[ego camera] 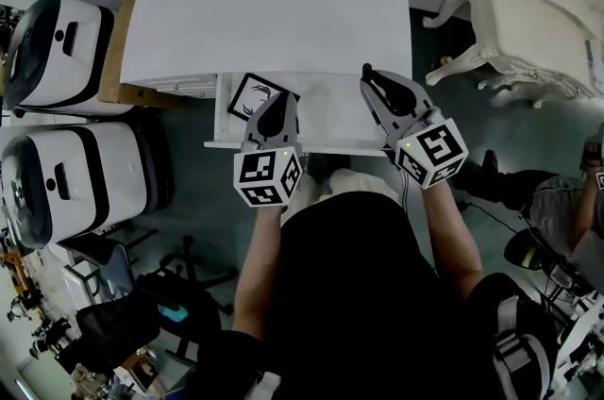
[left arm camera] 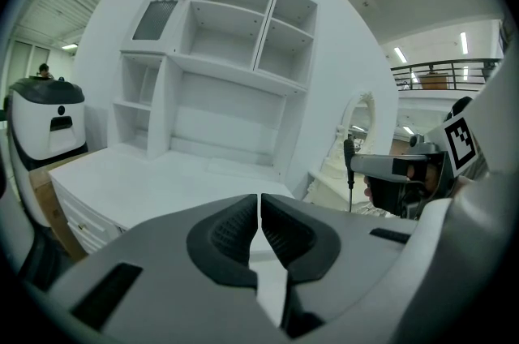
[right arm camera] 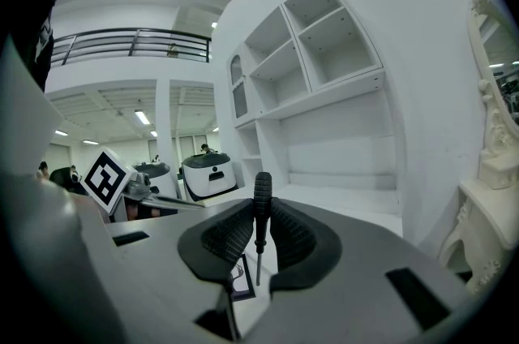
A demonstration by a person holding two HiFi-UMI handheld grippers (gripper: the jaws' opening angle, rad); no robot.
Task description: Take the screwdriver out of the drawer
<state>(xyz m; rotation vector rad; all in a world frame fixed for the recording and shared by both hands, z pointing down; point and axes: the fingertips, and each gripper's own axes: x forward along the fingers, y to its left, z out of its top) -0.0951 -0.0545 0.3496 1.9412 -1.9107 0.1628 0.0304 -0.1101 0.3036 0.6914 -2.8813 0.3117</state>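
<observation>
Dark flooring surrounds a broad white wooden desk (ego camera: 274,11) with an open shelf unit at its back, and white-and-black rounded machines (ego camera: 57,40) are parked to its left. A shallow white drawer (ego camera: 219,106) is pulled out below the front edge of the desk, and a black-and-white printed card (ego camera: 253,94) is left lying inside it.

A slim screwdriver with a black ribbed handle and a thin metal shaft (right arm camera: 261,208) is clamped upright in the right gripper (right arm camera: 259,229). It is pinched by the ribbed black fingers (right arm camera: 223,241) low on the handle, so that the handle top stands above them and the shaft hangs below. It is judged to be lifted clear of the drawer, since the card is seen well beneath the shaft tip. The upright hold is probably kept so that the tool does not slip or snag on the drawer wall.

The left gripper (left arm camera: 259,208) is held over the drawer's left part with its fingers (left arm camera: 223,241) pressed together on nothing. It is judged to be parked there, out of the way. Both forearms are stretched forward from the body, and both grippers are pointed toward the desk and tipped slightly downward. The right one is placed over the drawer's right end.
</observation>
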